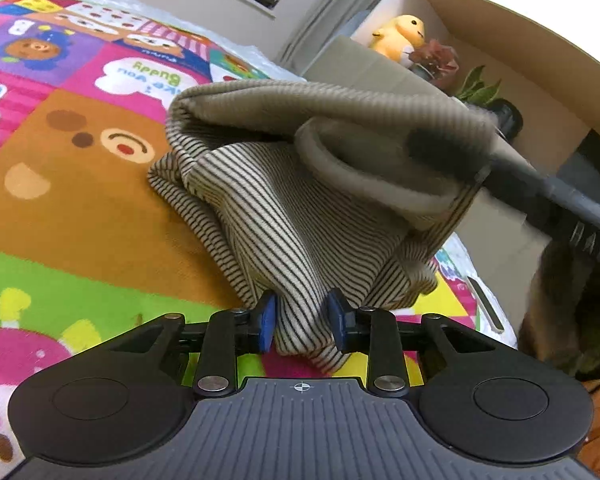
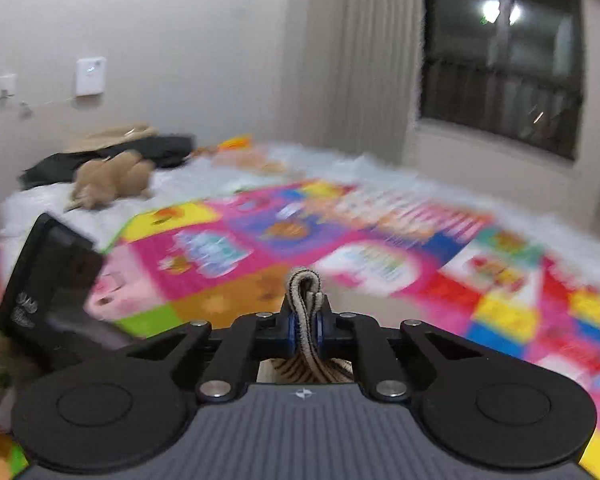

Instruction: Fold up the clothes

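Observation:
A beige garment with thin dark stripes (image 1: 300,208) hangs lifted above the colourful play mat (image 1: 80,200); its far end still touches the mat. My left gripper (image 1: 302,326) is shut on its near bunched edge between the blue pads (image 1: 267,322). My right gripper (image 2: 305,320) is shut on a folded bunch of the same striped cloth (image 2: 305,288), which sticks up between its fingers. The right gripper also shows in the left wrist view (image 1: 540,188), holding the cloth's upper right part. The left gripper's body shows in the right wrist view (image 2: 48,280).
The mat lies on a white fluffy cover (image 2: 340,168). A brown plush toy (image 2: 112,180) and dark clothes (image 2: 112,152) lie at the far end. A shelf with a yellow plush (image 1: 400,36) and potted plants (image 1: 480,88) stands at the right. A window (image 2: 500,64) is behind.

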`<state>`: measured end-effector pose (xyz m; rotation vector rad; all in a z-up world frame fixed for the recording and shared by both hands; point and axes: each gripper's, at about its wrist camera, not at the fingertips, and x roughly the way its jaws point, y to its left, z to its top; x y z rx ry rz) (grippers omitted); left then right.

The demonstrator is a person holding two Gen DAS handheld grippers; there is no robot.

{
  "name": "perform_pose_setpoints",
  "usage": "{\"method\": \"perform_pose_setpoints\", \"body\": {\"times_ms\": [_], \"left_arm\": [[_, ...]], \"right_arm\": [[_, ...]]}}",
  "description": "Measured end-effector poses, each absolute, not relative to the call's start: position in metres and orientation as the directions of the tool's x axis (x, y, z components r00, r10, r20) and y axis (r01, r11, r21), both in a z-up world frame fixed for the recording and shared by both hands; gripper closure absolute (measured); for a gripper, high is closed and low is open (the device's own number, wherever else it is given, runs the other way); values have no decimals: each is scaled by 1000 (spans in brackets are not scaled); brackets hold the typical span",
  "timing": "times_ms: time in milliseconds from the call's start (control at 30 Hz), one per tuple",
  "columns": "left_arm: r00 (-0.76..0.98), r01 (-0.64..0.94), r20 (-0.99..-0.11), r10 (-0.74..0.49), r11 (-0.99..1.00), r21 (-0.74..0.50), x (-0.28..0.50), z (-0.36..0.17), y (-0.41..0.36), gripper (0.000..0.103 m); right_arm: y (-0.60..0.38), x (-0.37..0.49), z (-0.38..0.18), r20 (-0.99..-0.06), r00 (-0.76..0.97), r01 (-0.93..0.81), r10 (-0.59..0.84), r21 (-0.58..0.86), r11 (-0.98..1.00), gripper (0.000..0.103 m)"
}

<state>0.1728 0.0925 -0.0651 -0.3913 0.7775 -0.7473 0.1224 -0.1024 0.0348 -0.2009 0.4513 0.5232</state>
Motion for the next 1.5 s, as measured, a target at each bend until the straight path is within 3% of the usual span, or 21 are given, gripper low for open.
{"method": "perform_pose_setpoints", "body": {"times_ms": [133,233,300,367,500,567,600,667,800,933,1100,1367,1467,1500], "left_arm": [[502,386,-522,-689,719,-578,175,-68,111,59],[557,321,-534,-636,758,-568,174,-63,135,58],[596,273,-530,-604,772,-574,174,-60,151,54],[617,235,-525,-587,773,-589,175,-58,162,50],[630,196,-527,-570,774,-603,175,-56,172,44],[624,198,-529,-575,772,-604,175,-56,170,43],[621,201,-530,-578,771,-604,175,-56,169,43],[617,210,-530,-582,770,-603,174,-55,167,42],[618,218,-527,-584,771,-599,175,-55,165,42],[617,229,-525,-587,772,-594,176,-51,158,42],[619,298,-514,-594,783,-546,175,-29,142,42],[560,513,-403,-724,685,-517,202,19,66,39],[537,489,-465,-704,708,-509,219,2,41,41],[537,474,-496,-683,730,-492,223,-6,35,46]], "right_arm": [[-87,131,-2,-556,711,-550,430,-60,833,95],[-63,107,-23,-535,773,-564,341,-334,755,87],[-49,88,-35,-493,812,-554,312,-483,678,56],[-44,79,-40,-465,829,-541,310,-530,653,39],[-42,81,-54,-448,847,-516,286,-568,641,26],[-44,83,-64,-440,855,-507,274,-602,617,28],[-46,83,-63,-438,856,-510,276,-620,597,40],[-51,83,-60,-435,856,-513,279,-654,556,55],[-69,83,-29,-430,859,-512,279,-713,479,71],[-77,79,-21,-462,845,-535,269,-751,387,73],[-70,69,-56,-532,793,-606,297,-738,297,74],[-60,80,-60,-514,788,-615,339,-685,391,72],[-67,81,-50,-514,782,-623,353,-632,460,67],[-72,82,-45,-515,778,-628,360,-603,493,64]]}}
